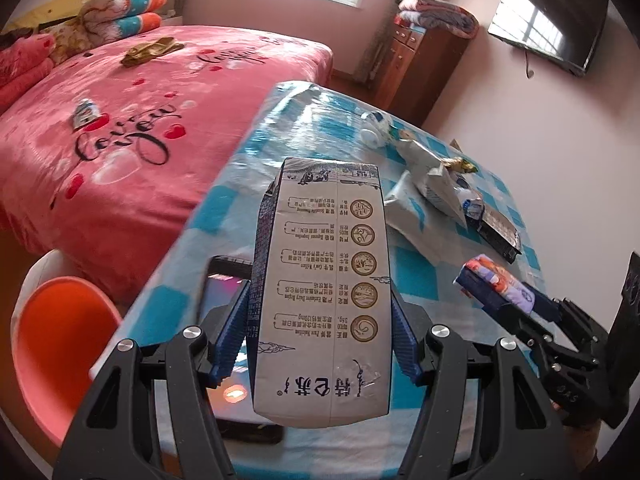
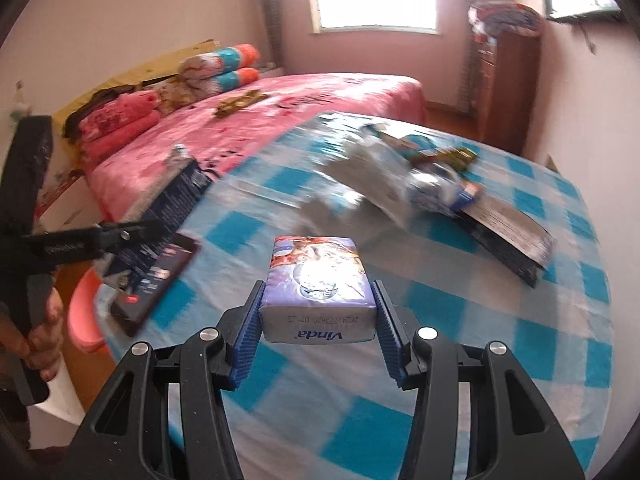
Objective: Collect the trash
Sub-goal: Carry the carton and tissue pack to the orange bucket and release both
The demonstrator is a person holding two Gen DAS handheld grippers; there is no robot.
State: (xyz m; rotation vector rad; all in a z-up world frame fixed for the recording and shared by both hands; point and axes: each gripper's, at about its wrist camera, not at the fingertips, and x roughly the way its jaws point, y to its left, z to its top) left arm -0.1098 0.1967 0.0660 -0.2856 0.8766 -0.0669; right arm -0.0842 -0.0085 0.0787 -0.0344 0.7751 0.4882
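Note:
My left gripper [image 1: 320, 312] is shut on a white and navy milk carton [image 1: 324, 280] and holds it above the checked table [image 1: 420, 280]. My right gripper [image 2: 318, 304] is shut on a purple Vinda tissue pack [image 2: 318, 284] over the table [image 2: 480, 340]. The right gripper with the pack [image 1: 496, 284] also shows at the right of the left wrist view. The left gripper with the carton [image 2: 176, 196] shows at the left of the right wrist view. A heap of wrappers and bags [image 1: 436, 184] lies at the table's far side; it also shows in the right wrist view [image 2: 400, 176].
A phone [image 2: 156, 280] lies near the table's left edge. A dark box [image 2: 508, 236] lies on the right. An orange chair [image 1: 60, 340] stands left of the table. The pink bed [image 1: 120, 120] carries a small wrapper [image 1: 84, 112] and an olive one [image 1: 150, 50].

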